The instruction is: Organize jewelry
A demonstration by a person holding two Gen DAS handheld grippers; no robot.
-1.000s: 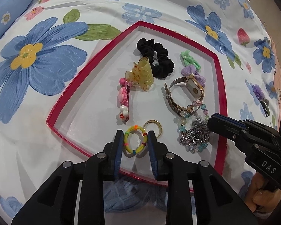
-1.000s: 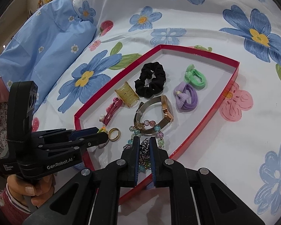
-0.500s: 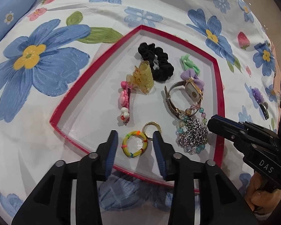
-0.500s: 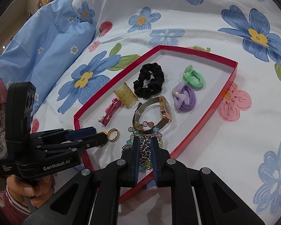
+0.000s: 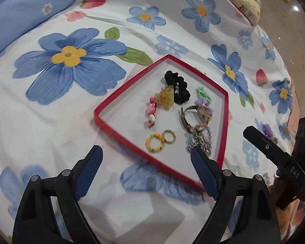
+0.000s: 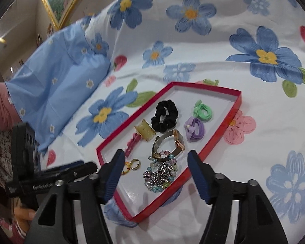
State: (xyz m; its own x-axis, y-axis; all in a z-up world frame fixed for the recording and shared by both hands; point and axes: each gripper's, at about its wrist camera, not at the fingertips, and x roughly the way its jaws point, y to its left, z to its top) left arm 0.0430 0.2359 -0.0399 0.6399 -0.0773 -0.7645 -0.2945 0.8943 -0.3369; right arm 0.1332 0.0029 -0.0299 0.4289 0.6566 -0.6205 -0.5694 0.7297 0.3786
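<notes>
Both grippers, left gripper (image 5: pixel 146 160) and right gripper (image 6: pixel 156 168), with jaws just opened and holding nothing, hover at the near edge of the red tray (image 5: pixel 120 89), where the beaded ring (image 5: pixel 155 143) lies nearest the left and the chain bracelet (image 6: pixel 159 175) nearest the right.

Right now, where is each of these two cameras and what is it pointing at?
Left wrist: rides the left tool, looking down along its open fingers at the red tray on the flowered sheet; the right tool shows at right.
Right wrist: rides the right tool, fingers open, over the same tray; the left tool shows at left.
Shared: tray, scrunchie, watch.
</notes>
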